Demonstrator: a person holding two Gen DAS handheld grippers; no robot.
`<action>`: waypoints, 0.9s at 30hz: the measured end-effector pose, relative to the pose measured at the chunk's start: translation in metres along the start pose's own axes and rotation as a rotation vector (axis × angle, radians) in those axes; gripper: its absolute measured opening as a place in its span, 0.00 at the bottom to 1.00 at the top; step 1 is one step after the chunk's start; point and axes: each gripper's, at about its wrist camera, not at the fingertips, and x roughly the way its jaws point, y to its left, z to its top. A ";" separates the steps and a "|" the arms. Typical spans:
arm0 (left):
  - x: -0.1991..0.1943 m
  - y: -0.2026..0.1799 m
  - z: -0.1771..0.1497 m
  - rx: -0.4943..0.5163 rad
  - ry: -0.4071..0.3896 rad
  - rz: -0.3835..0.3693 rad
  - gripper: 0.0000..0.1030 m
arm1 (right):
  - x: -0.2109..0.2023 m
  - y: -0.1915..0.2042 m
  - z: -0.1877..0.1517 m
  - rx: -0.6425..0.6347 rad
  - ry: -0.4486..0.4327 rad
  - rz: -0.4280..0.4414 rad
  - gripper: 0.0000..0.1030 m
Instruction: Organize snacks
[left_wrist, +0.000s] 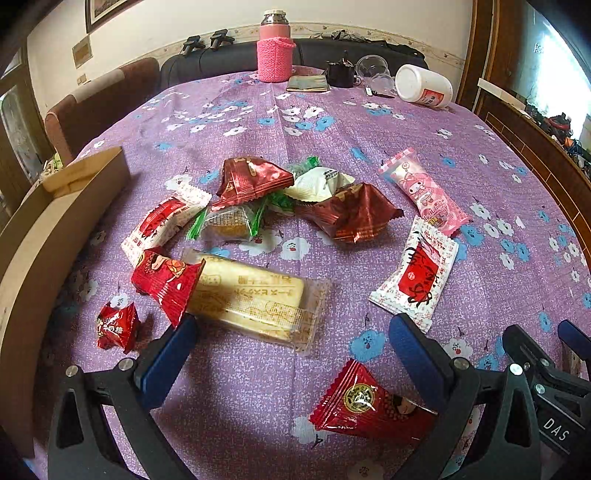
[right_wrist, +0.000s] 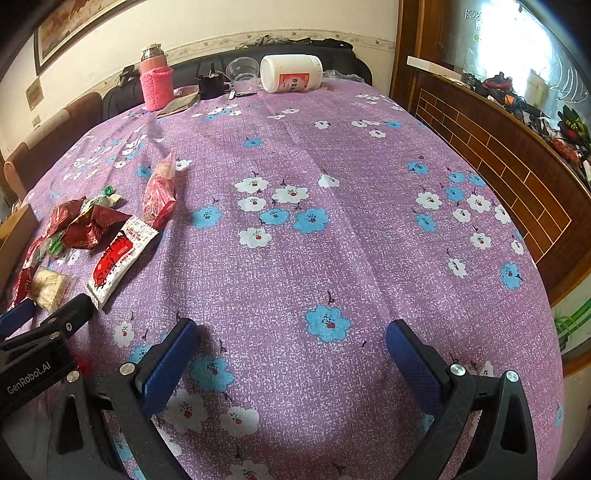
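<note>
The left gripper (left_wrist: 291, 332) has its jaws wide open and holds nothing. Between them lies a long yellow cake bar (left_wrist: 255, 299) in clear wrap, close to the left jaw. A red snack bag (left_wrist: 168, 280) lies on one end of the bar. Another red triangle bag (left_wrist: 369, 402) sits down by the right jaw.

The right gripper (right_wrist: 291, 334) is wide open too and holds nothing. Under it there is only the purple flower cloth of the tabletop (right_wrist: 332, 229). The snacks are well off to its left.

What could go wrong? If the left jaws close on the cake bar, they might pinch the red bag with it, because the bag lies on the bar. The clear wrap looks slippery, so I think the bar could slide out. A hard squeeze might squash the soft cake. The two grippers are near each other, so they could bump.

A brown cardboard box (left_wrist: 55, 229) stands at the left edge, likely the place for the snacks.

Counting: three bright red bags, two dark red bags, two white-and-red packs, one pink pack (left_wrist: 424, 192), one yellow bar. In the middle heap I see about two green-and-white ones, but I cannot be sure.
</note>
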 end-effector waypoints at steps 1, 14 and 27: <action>0.000 0.000 0.000 0.000 0.000 0.000 1.00 | 0.000 0.000 0.000 0.000 0.000 0.000 0.99; 0.000 0.000 0.000 0.000 0.000 0.000 1.00 | 0.000 0.000 0.000 0.000 0.000 0.000 0.99; 0.000 0.000 0.000 0.001 0.000 0.001 1.00 | 0.001 -0.001 0.000 0.008 0.001 -0.004 0.99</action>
